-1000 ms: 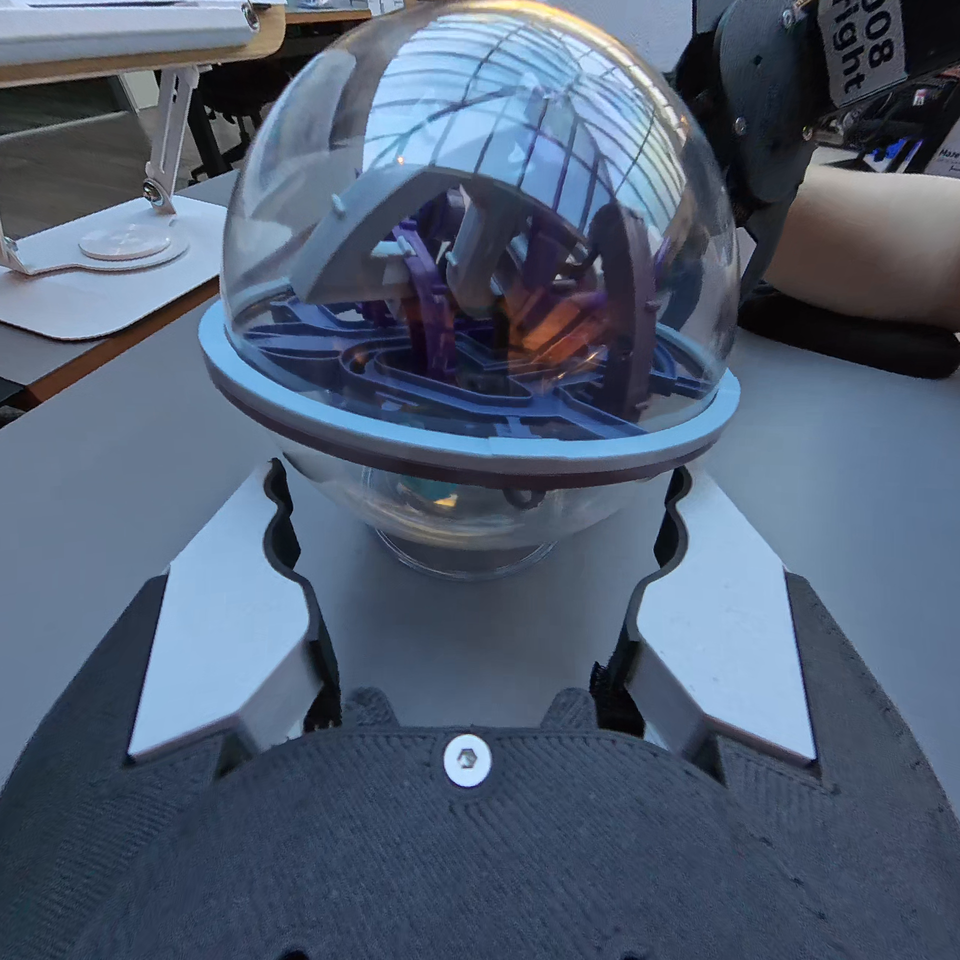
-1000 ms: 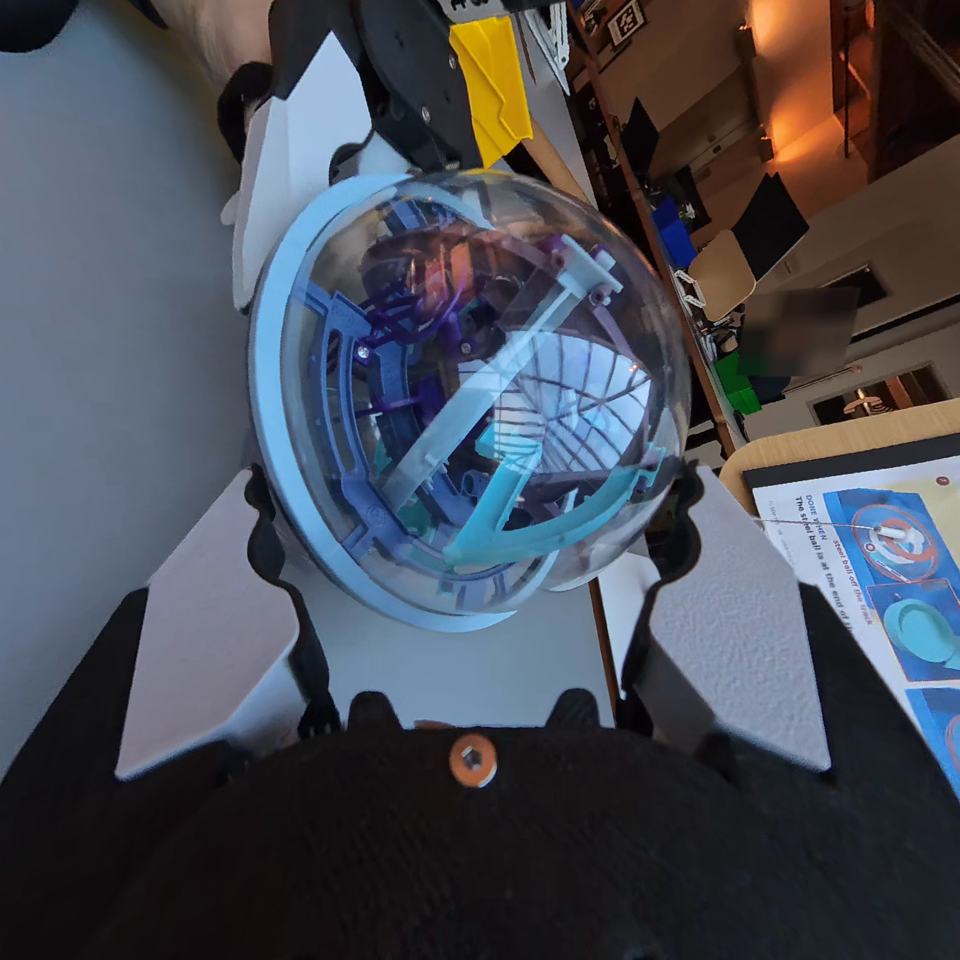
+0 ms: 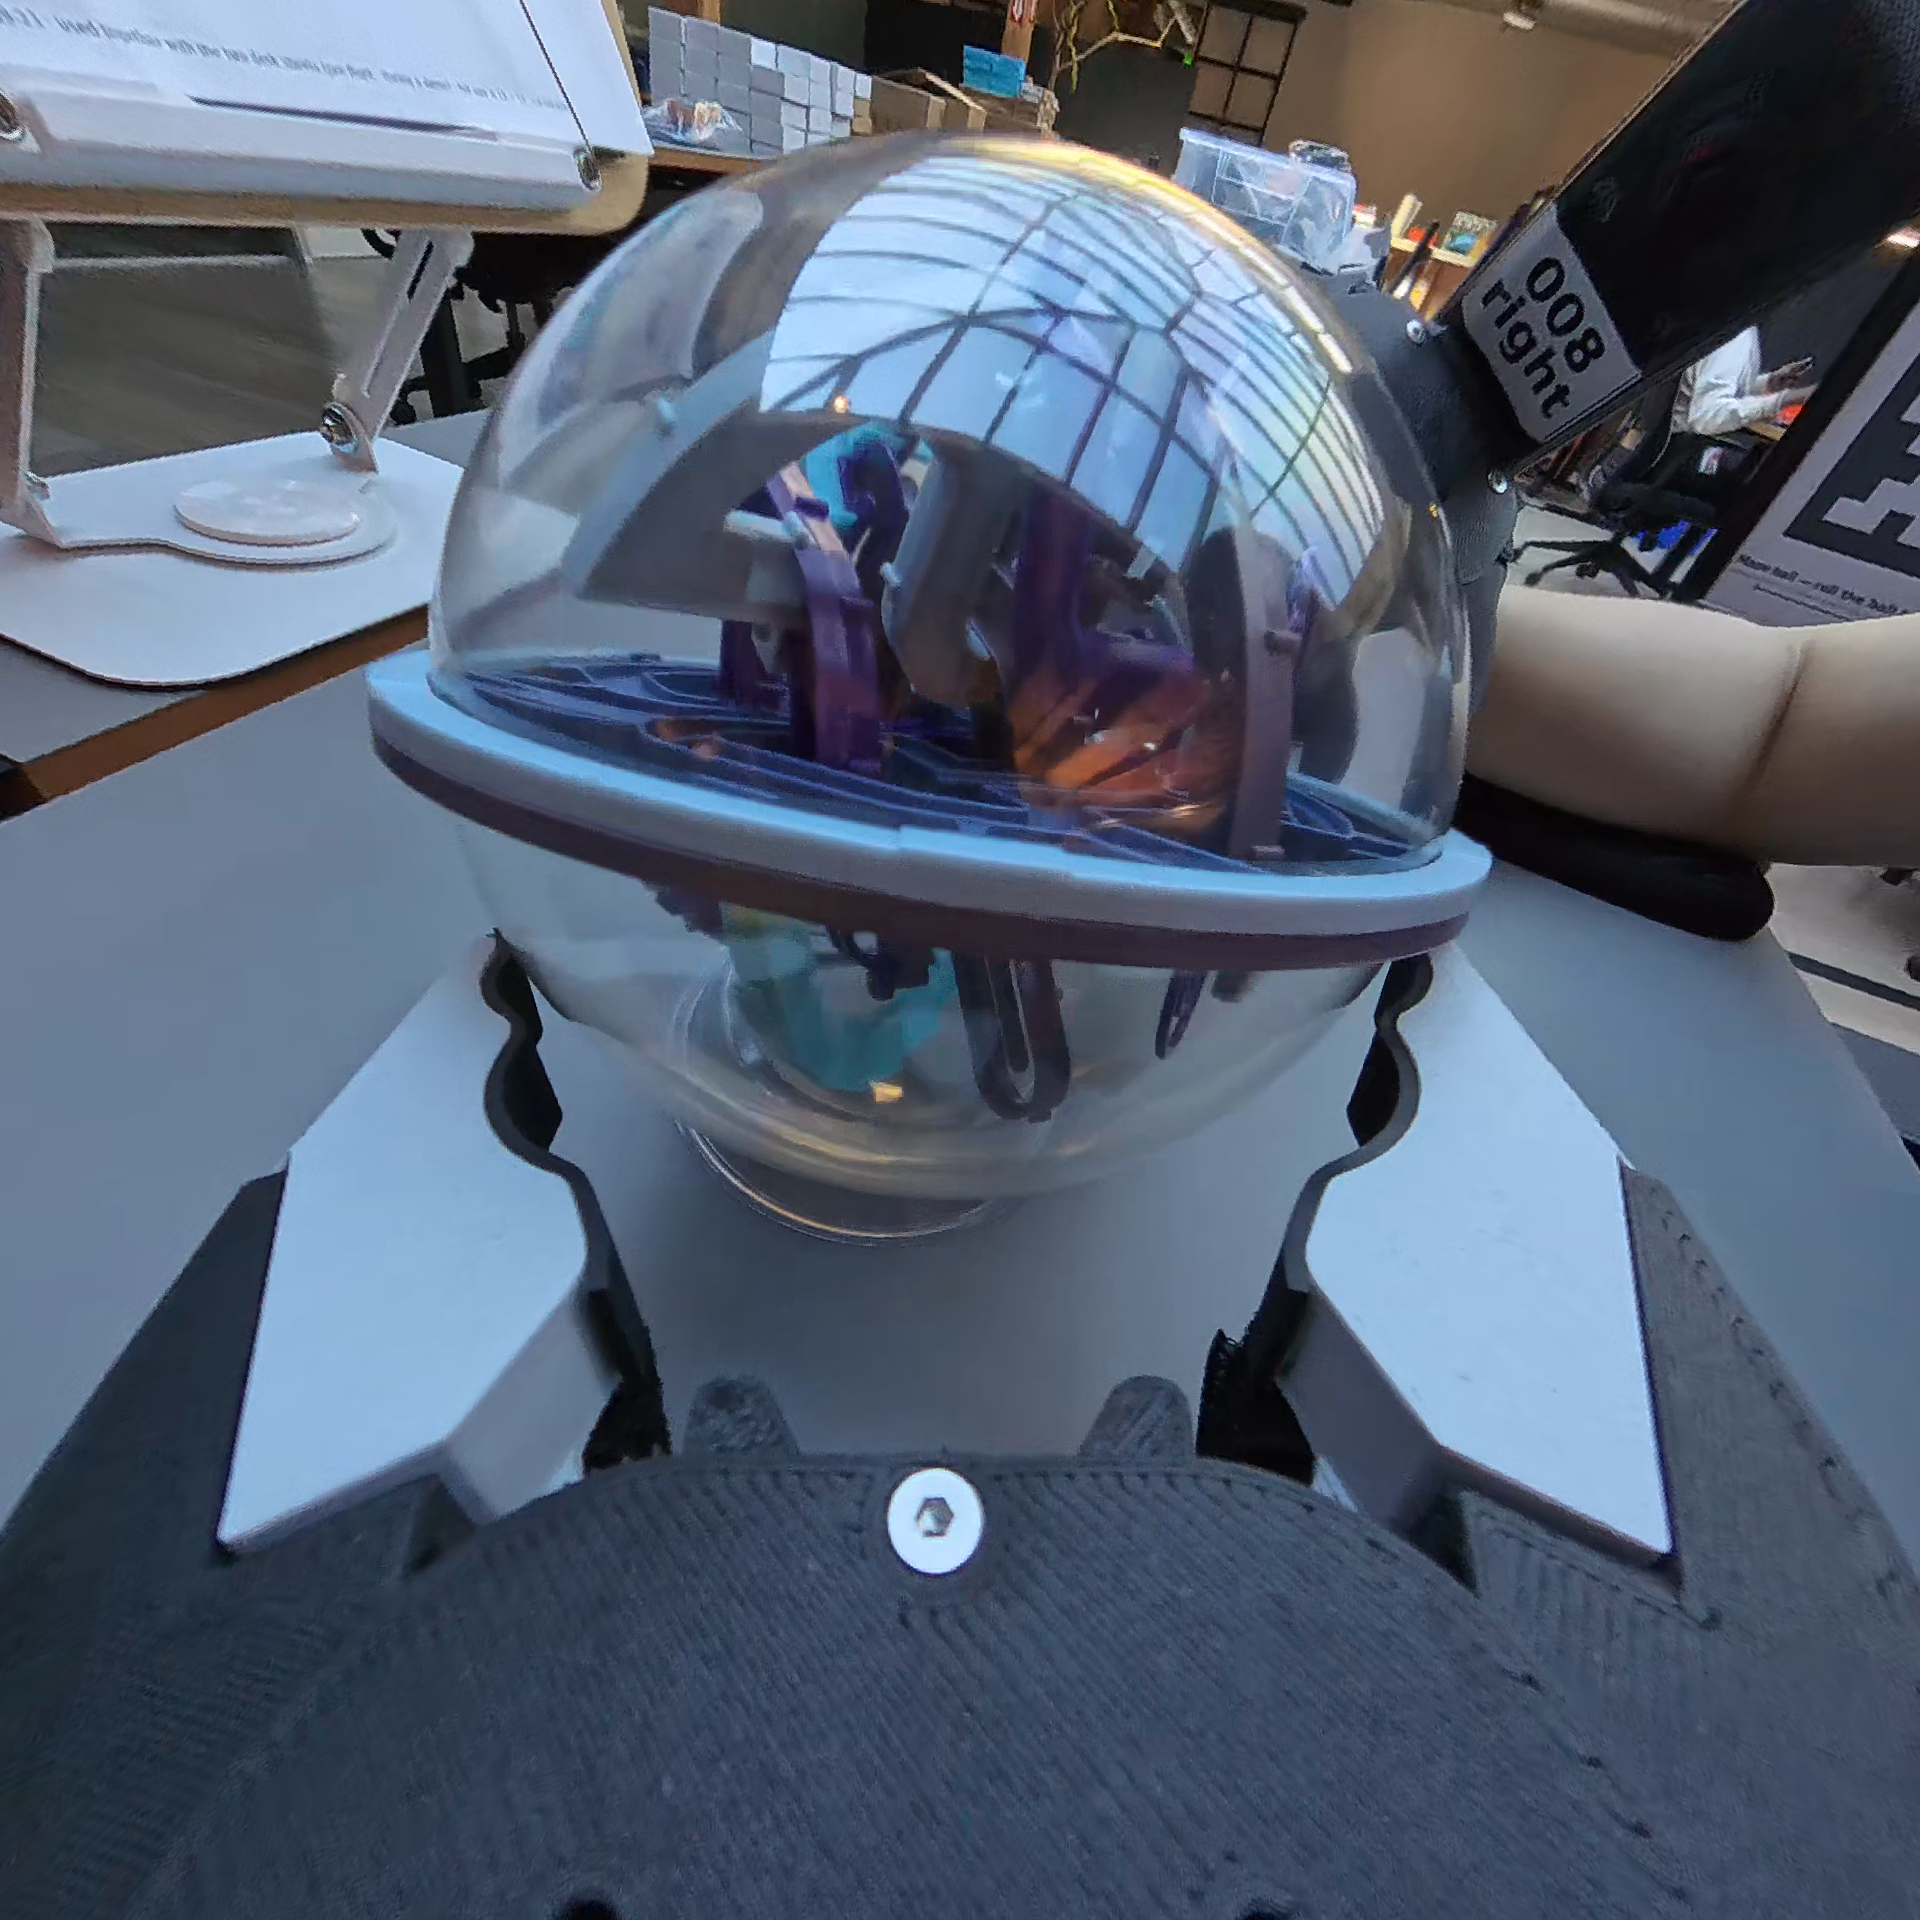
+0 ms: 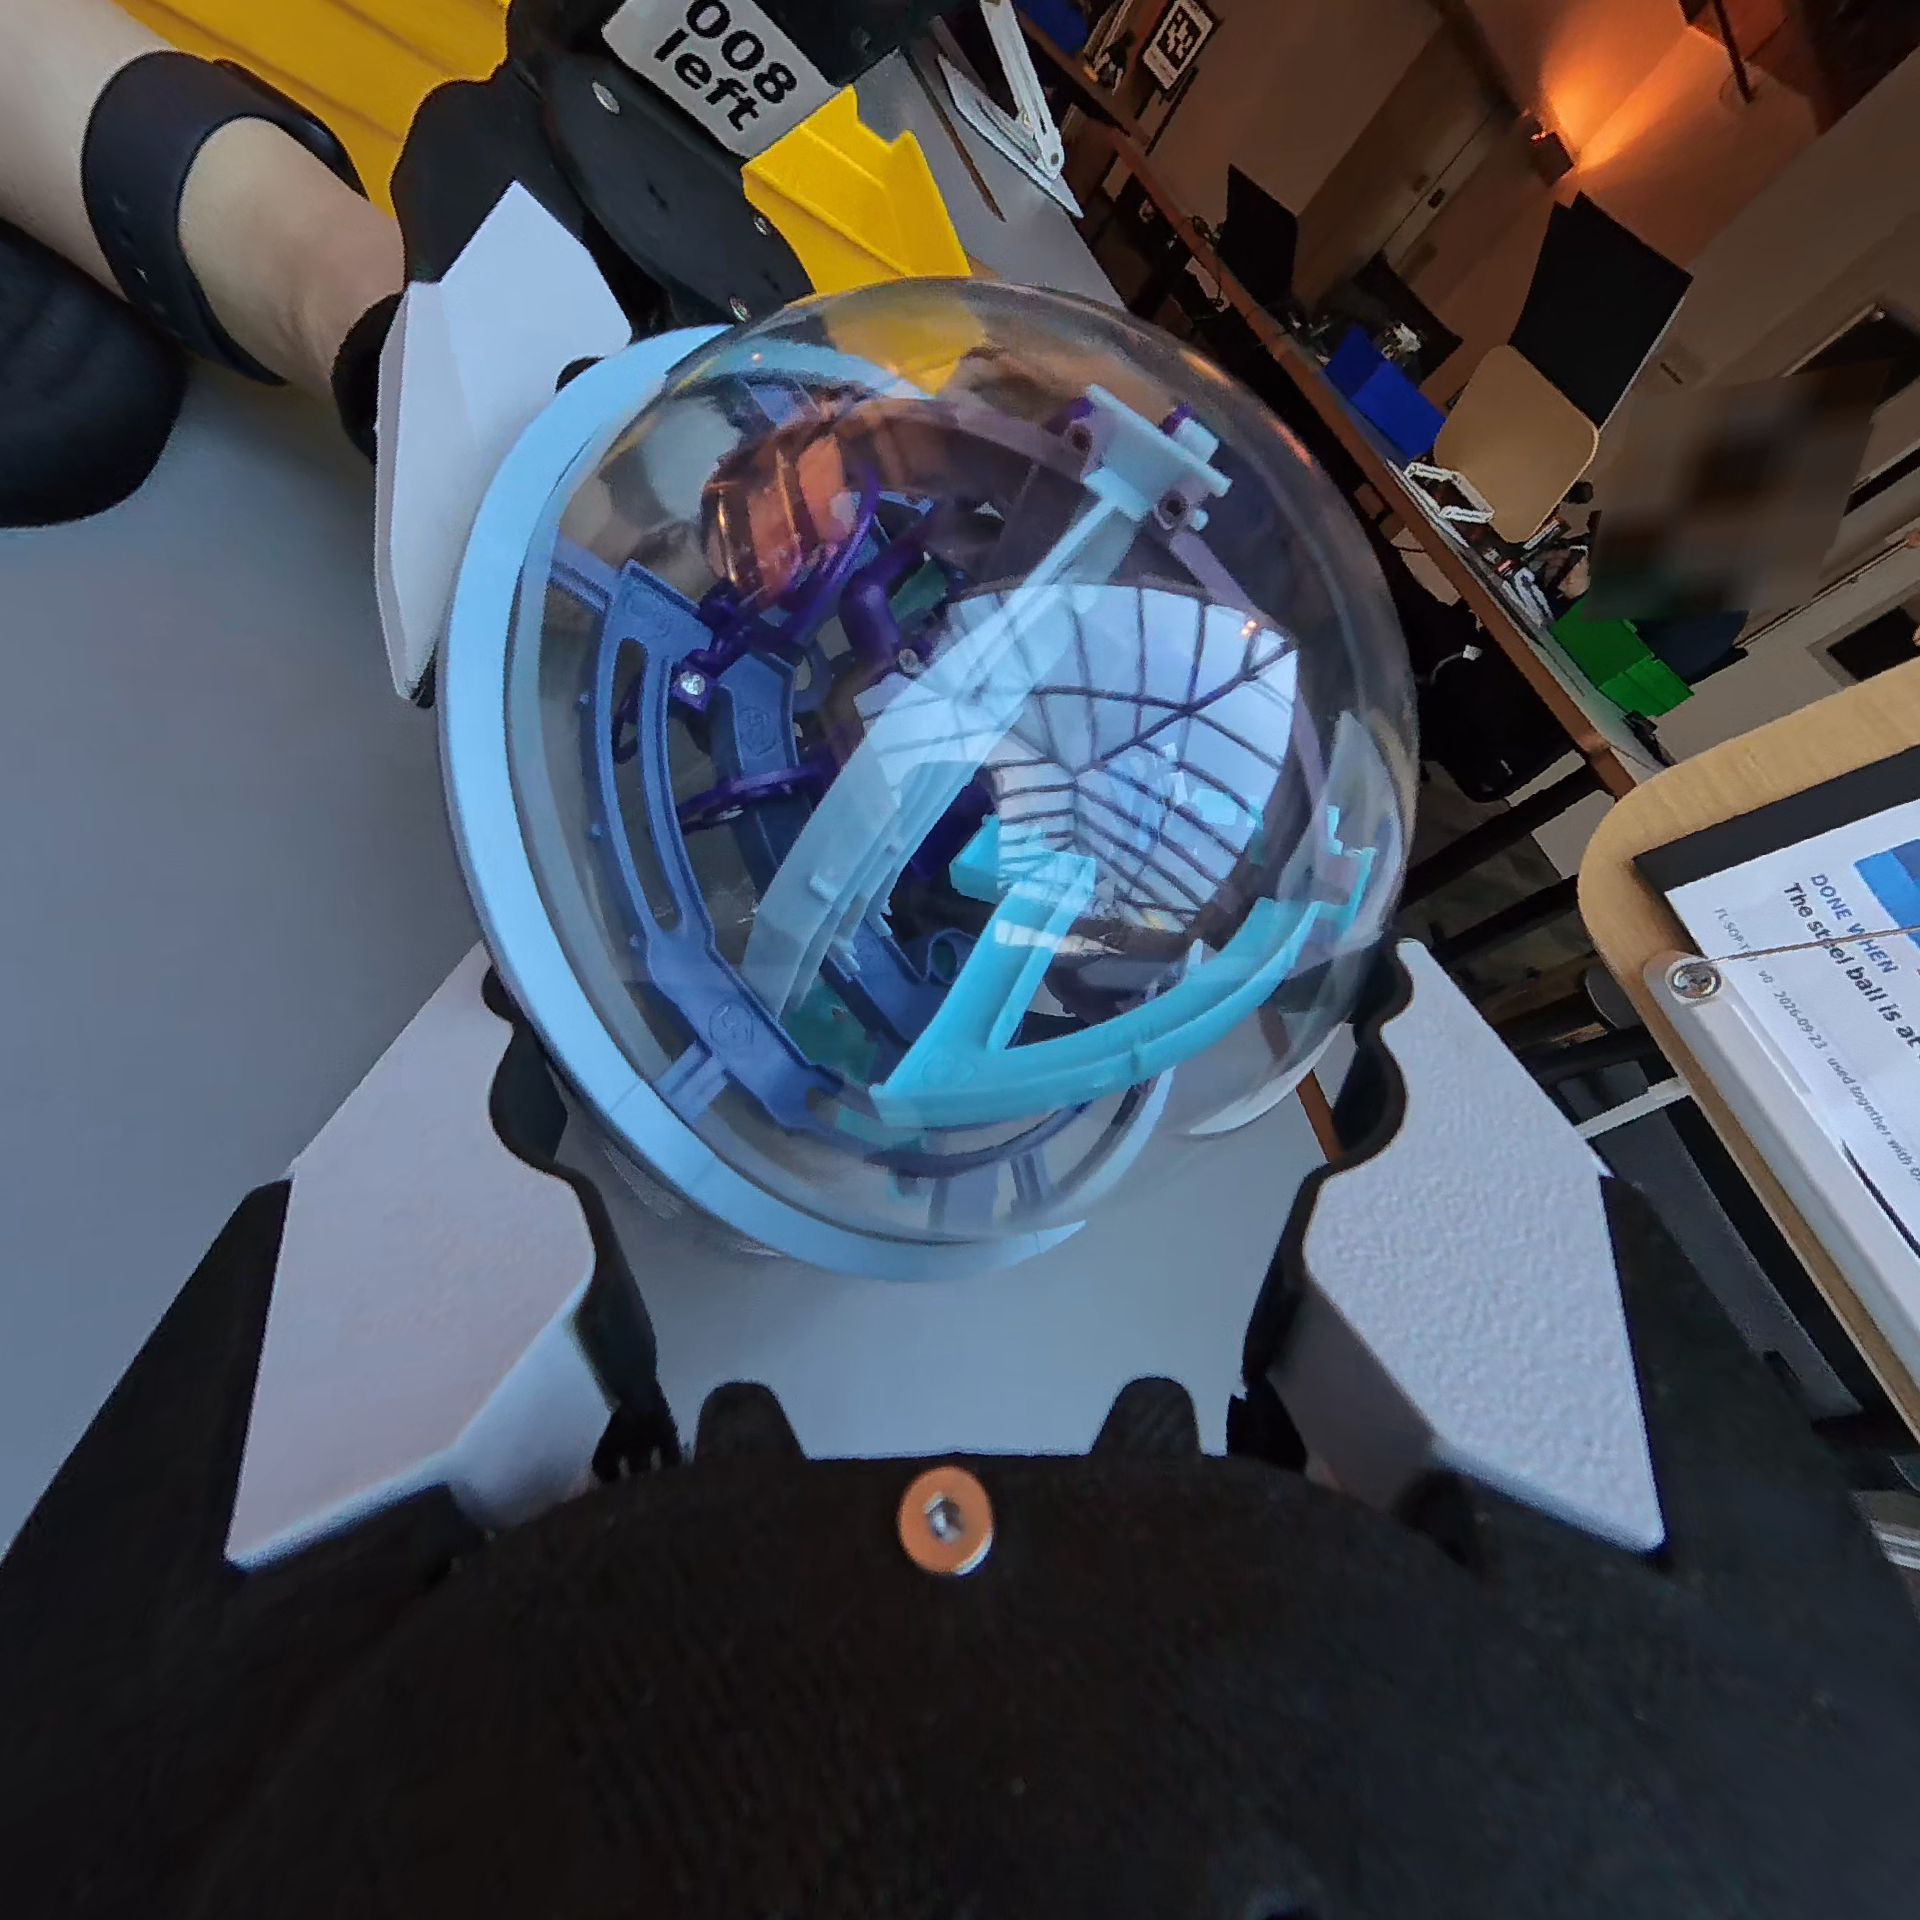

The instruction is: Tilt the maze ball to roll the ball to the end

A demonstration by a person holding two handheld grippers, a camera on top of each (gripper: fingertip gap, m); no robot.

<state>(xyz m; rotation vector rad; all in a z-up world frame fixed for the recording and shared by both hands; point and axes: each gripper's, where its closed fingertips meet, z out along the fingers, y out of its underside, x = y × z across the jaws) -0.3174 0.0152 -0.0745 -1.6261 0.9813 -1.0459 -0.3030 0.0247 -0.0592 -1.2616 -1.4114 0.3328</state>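
The maze ball (image 3: 935,644), a clear sphere with a pale-blue equator ring (image 3: 914,831) and purple, blue and turquoise tracks inside, is the landmark. It sits over the grey bench (image 3: 187,935) with its ring tilted, lower on the side toward the right tongs.

The left tongs (image 3: 956,997) are spread wide, their fingertips against the lower half of the sphere just under the ring. The right tongs (image 4: 935,997) are equally wide open on the opposite side, one finger by the ring's edge and the other on the clear dome. So the sphere seems cradled between both pairs rather than pinched by either; whether its base still rests on the bench I cannot tell.

The small steel ball cannot be picked out among the tracks. Both tongs are equally near, facing each other across the sphere, so any further tilt would probably need them to rotate together.

A white document stand (image 3: 312,156) stands behind the maze ball on the left tongs' side.
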